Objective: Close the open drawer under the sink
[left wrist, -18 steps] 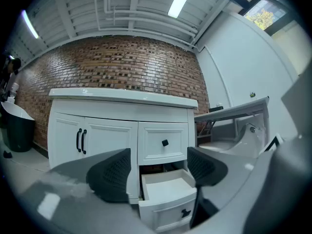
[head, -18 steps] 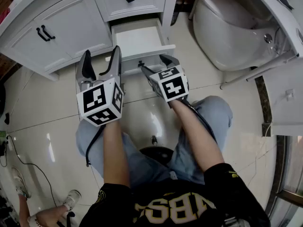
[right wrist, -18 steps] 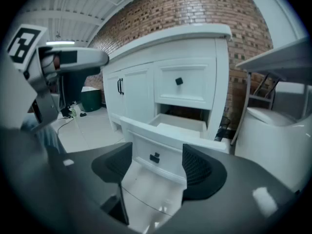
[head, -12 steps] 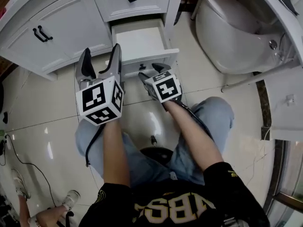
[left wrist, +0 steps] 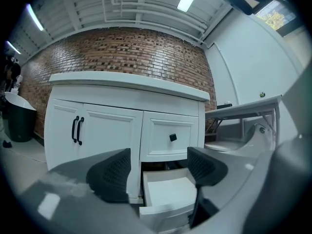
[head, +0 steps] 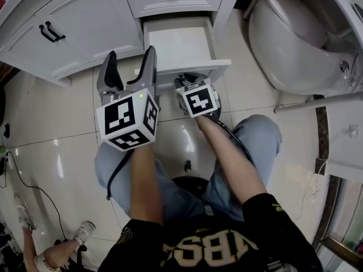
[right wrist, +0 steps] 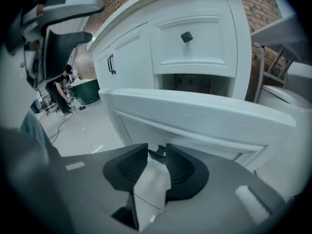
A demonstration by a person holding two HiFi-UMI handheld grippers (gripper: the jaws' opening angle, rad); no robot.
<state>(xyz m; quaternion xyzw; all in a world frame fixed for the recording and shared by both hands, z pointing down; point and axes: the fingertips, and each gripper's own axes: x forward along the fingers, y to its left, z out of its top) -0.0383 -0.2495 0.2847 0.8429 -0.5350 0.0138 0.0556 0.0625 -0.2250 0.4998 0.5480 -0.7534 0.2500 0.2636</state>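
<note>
drawer (head: 178,45) under the sink stands pulled well out of the white cabinet (head: 85,21), empty, its front facing the person. the right gripper (head: 189,79) is at that front, its jaws pinched almost together on what looks like the small dark knob (right wrist: 158,152). the left gripper (head: 130,58) hovers just beside it, jaws wide with nothing between them. the closing push seems about to begin; the next move likely calls for a straight shove toward the cabinet, keeping the drawer square.
</note>
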